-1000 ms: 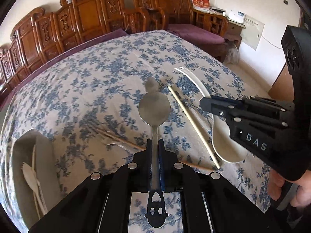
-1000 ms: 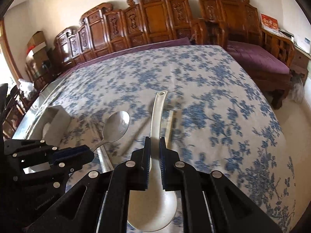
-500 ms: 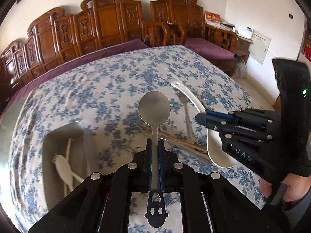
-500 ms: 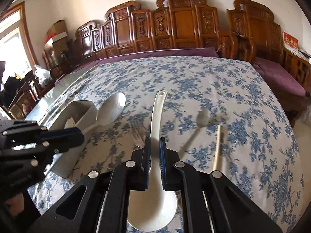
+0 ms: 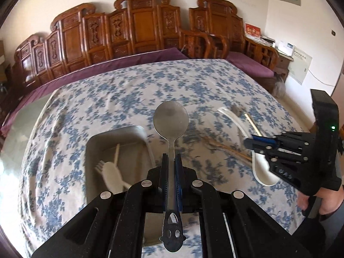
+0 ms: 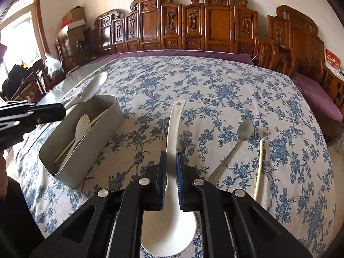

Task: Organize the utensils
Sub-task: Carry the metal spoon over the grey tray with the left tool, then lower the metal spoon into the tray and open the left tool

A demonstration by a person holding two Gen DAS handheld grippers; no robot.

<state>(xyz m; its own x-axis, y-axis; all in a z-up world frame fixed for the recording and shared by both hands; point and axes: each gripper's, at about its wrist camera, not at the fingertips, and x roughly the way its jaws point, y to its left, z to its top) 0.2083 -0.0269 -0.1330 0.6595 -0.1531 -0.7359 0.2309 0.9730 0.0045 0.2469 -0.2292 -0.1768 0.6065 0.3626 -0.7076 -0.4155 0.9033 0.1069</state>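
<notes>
Utensils are split between both hands: left claw is clamped on a metal spoon, held just right of the grey bin, long axis pointing away; right claw is clamped on a white ladle above the desk, farther from that bin.

Lit by soft daylight from a blown-out window at far left of the right wrist view. Heavily bowed by fisheye, with black vignetted corners. Smeared by motion blur across the floral tablecloth and white ladle in the left wrist view. Sharp only on the steel spoon. Faint shadows beneath the gray bin.
</notes>
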